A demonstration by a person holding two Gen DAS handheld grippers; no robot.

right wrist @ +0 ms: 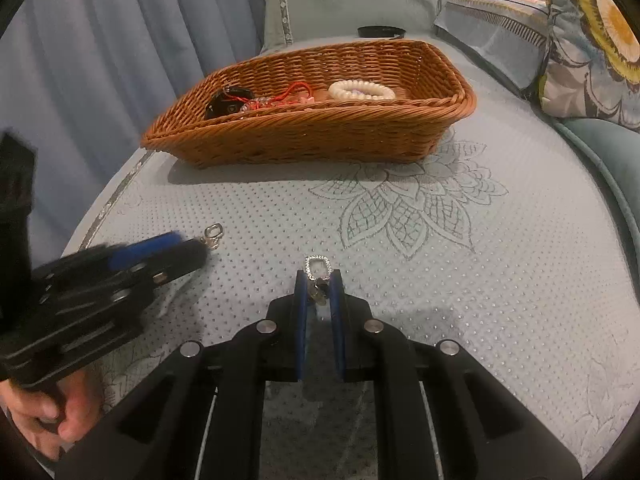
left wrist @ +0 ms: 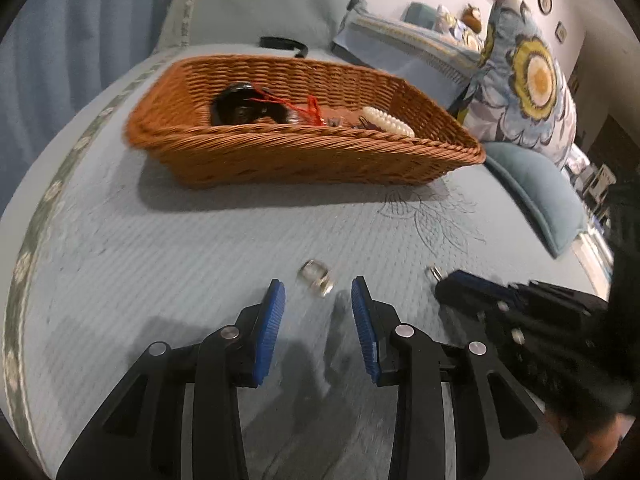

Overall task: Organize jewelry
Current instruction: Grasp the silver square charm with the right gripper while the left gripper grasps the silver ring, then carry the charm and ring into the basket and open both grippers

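The quilted blue bedspread (right wrist: 460, 280) serves as the work surface, its flat middle leaving room to lay small pieces out where both tools can reach them. Toward its far side sits the wicker basket (right wrist: 304, 136), evidently the collecting place for the task: its low walls keep loose pieces together while leaving the top open for dropping things in. Already inside it lie a white bead bracelet (right wrist: 362, 90), a dark round piece (right wrist: 228, 104) and a red cord (right wrist: 298, 88), bunched along the floor of the basket.

The right gripper (right wrist: 319, 292) points down at the cloth with its blue pads drawn together on a small silver pendant (right wrist: 318, 270), whose stone-set rectangular loop sticks out past the fingertips. Pinching the lower part and leaving the loop free looks like a sensible hold for so small a thing, since the pads get the thicker bit to bite on. The pendant is well short of the basket, low over the bedspread or perhaps touching it; the views do not settle which.

The left gripper (left wrist: 318, 300) hangs over the cloth with its pads apart and nothing between them, aimed at a second small silver piece (left wrist: 316, 278) lying just ahead of its tips, probably the next item to be taken. In the right wrist view this piece (right wrist: 214, 234) lies at the left gripper's tip, and a hand (right wrist: 52, 420) grips that tool's handle at the lower left.
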